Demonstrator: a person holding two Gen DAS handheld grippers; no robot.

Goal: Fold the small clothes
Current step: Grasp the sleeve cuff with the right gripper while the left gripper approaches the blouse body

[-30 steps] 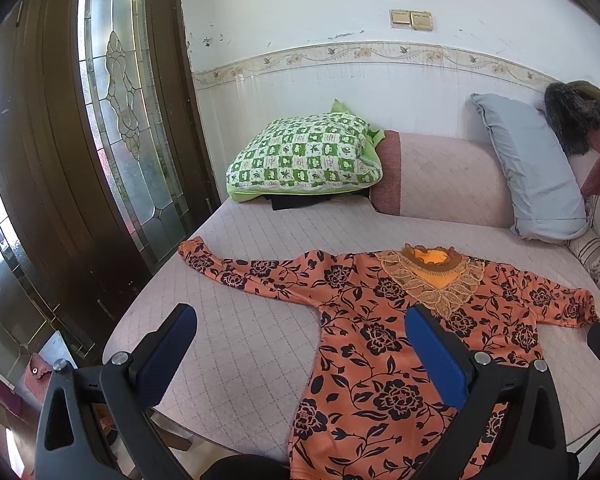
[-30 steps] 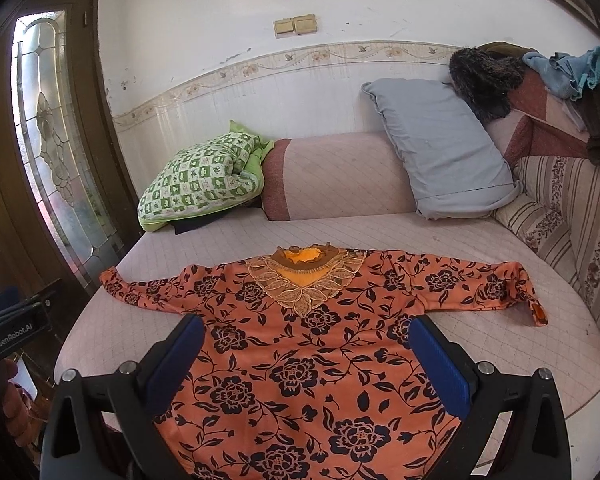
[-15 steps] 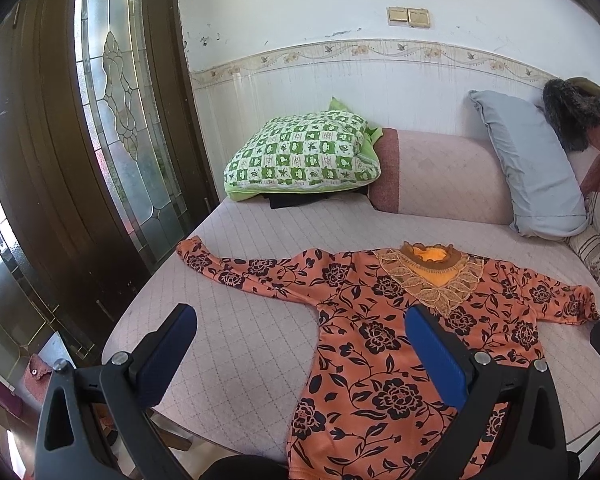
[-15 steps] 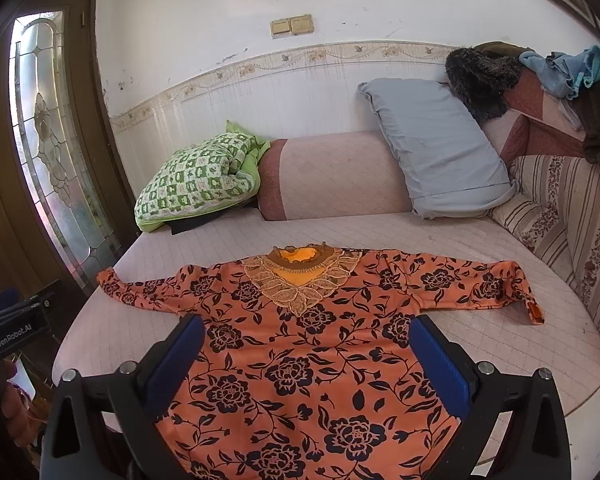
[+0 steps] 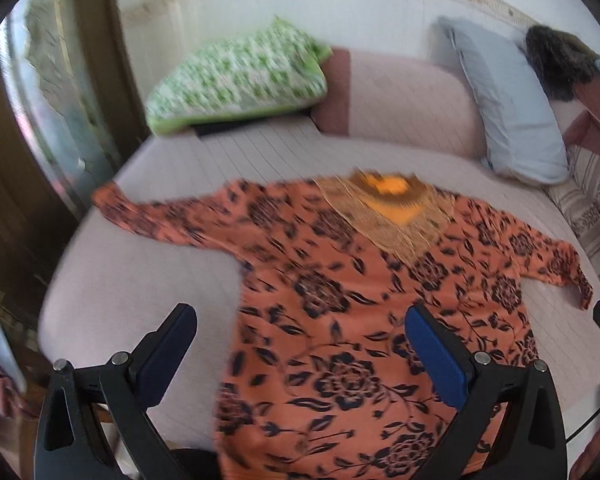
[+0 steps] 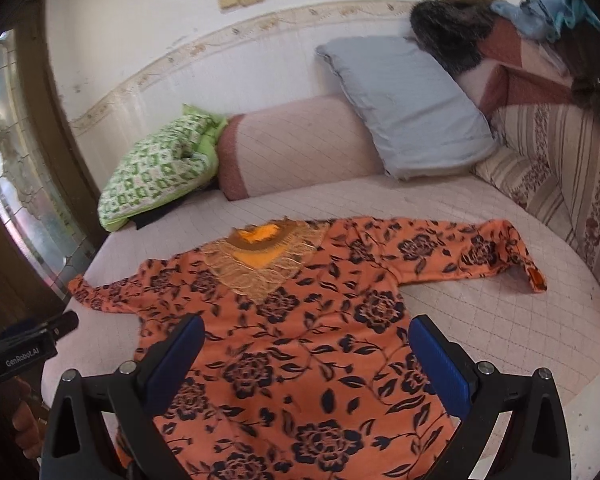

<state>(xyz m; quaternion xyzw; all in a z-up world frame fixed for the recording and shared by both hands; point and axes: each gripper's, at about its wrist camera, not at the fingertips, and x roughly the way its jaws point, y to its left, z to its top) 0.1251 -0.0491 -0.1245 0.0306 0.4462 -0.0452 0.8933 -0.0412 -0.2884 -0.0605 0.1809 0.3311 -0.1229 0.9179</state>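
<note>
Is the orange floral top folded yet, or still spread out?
Spread out, not folded. The orange floral top lies flat on the bed, both sleeves stretched sideways, neckline toward the pillows; no fold shows.

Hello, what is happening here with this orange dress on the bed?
A person holds a hand-held gripper in each hand above an orange floral top that lies spread flat on the bed, both sleeves stretched out. The left hand-held gripper and the right hand-held gripper are open and hold nothing. No fold has been made yet.
</note>
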